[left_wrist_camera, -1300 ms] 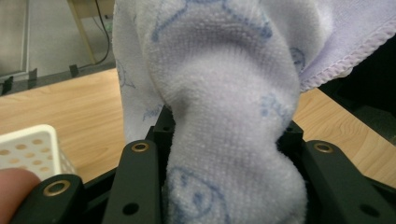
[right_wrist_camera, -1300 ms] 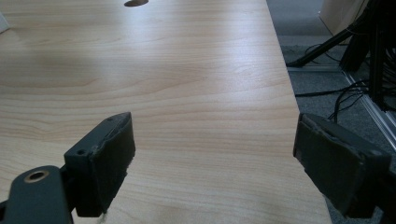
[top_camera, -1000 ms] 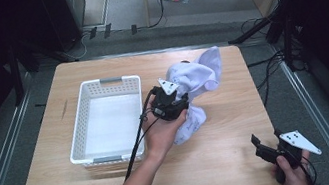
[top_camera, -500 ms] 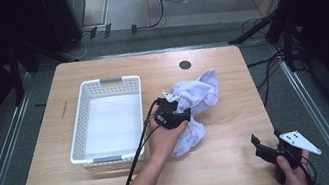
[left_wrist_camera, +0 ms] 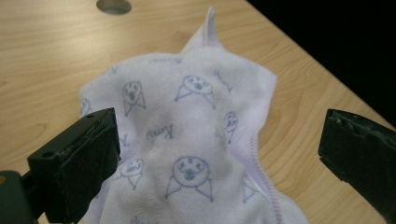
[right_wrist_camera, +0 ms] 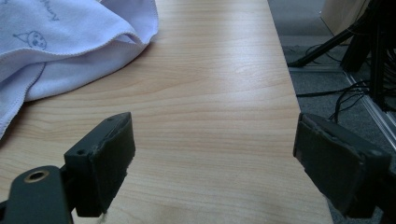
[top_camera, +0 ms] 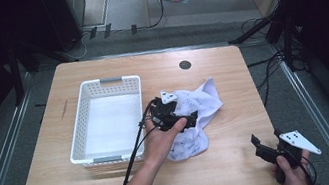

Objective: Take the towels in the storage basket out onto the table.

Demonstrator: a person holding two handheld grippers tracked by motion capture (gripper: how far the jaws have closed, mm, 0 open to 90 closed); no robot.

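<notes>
A white cloth (top_camera: 198,101) printed with small blue faces lies crumpled on the wooden table (top_camera: 230,71), right of the basket. My left gripper (top_camera: 187,111) hovers just over its left part. Its jaws have just been opening and now stand wide apart. In the left gripper view the cloth (left_wrist_camera: 187,135) lies under and between the jaws of my left gripper (left_wrist_camera: 217,126), and the pads do not press on it. My right gripper (top_camera: 266,137) is open near the table's front right corner. In the right gripper view my right gripper (right_wrist_camera: 212,126) frames bare wood, with the cloth (right_wrist_camera: 70,42) farther off at the upper left.
A white perforated plastic basket (top_camera: 100,85) stands empty on the left half of the table. A round dark cable hole (top_camera: 185,64) sits near the far edge. Cables and stand legs lie on the floor beyond the right edge (top_camera: 273,59).
The left gripper has sunk towards the table with the cloth, then opened and let it go. The cloth has dropped from a raised bunch to a lower heap. The right gripper kept still.
</notes>
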